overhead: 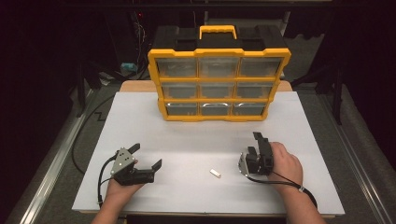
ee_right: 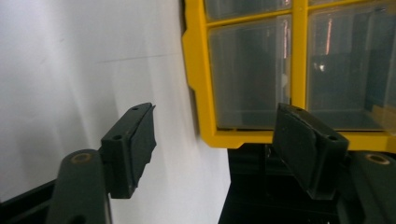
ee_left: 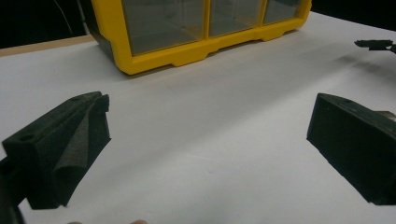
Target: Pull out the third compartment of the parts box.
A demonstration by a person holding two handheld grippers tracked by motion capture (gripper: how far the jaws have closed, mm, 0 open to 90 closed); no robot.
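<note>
Nine drawers of the organizer [overhead: 218, 84] at the table's [overhead: 140, 121] far edge all look shut, so nothing appears started. Both grippers rest near the front, well apart: left gripper [overhead: 148, 156] jaws spread wide, empty; right gripper [overhead: 255, 143] turned on its side, jaws also apart, empty. Small white piece [overhead: 215, 173] lies between them, untouched; pickup and stowing remain.
</note>
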